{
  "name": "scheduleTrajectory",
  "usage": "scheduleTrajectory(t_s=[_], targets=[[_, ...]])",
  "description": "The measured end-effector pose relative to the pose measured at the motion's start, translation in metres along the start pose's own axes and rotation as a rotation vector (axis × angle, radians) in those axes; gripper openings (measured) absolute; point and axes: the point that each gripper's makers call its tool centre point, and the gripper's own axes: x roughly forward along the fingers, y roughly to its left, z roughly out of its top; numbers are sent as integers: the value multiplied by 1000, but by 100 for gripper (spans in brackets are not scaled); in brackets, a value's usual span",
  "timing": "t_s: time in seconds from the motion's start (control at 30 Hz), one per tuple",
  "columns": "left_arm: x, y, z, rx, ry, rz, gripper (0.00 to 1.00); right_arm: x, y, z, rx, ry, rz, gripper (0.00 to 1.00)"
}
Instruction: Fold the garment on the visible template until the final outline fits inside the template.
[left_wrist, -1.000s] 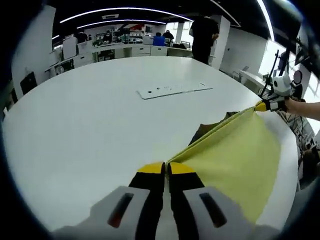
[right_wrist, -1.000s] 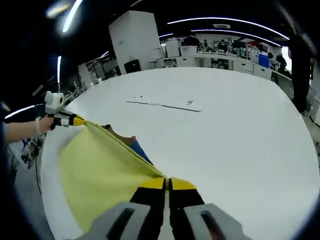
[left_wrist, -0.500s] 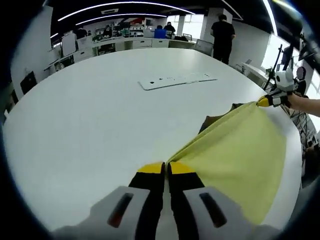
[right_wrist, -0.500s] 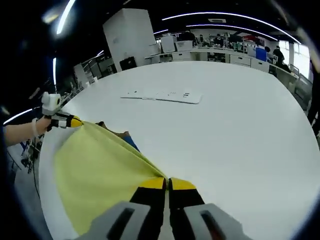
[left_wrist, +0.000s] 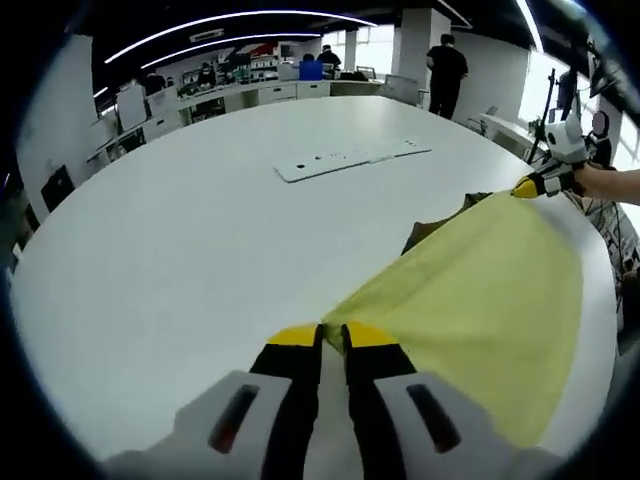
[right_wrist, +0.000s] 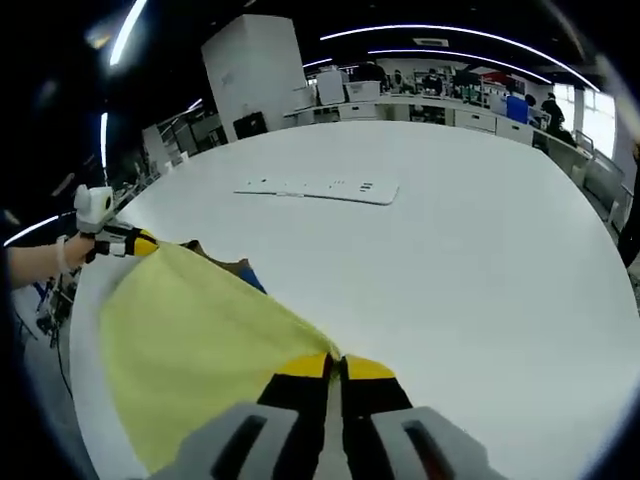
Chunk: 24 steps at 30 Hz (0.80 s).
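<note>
- Your left gripper (left_wrist: 333, 335) and right gripper (right_wrist: 334, 366) each clench a corner of the yellow garment (left_wrist: 480, 300).
- Pull unevenly and a corner slips out.

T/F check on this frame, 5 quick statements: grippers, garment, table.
1. Both grippers are shut on the yellow garment. True: left gripper and right gripper each pinch an edge.
2. The garment is red. False: yellow, with a brown and blue part showing behind it.
3. A flat white panel lies on the white table beyond the garment. True.
4. The garment covers the panel. False: they lie apart.
5. The table is square. False: its edge is rounded.
</note>
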Motion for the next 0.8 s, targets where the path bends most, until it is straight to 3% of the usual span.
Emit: scheduleTrajectory(t_s=[0.3,0.5,0.6,0.8], targets=[[-14,-6,-3,7,-31,-43,17,-8,2,-4,-14,-27,6,7],[-29,-25,7,31,-95,-150,33,-19,18,3,-24,-102,75,40],[-40,-38,14,39,-157,-208,49,-24,26,3,-11,-124,102,57],[-61,-51,20,5,-225,-281,74,-35,36,-1,-27,-131,122,69]])
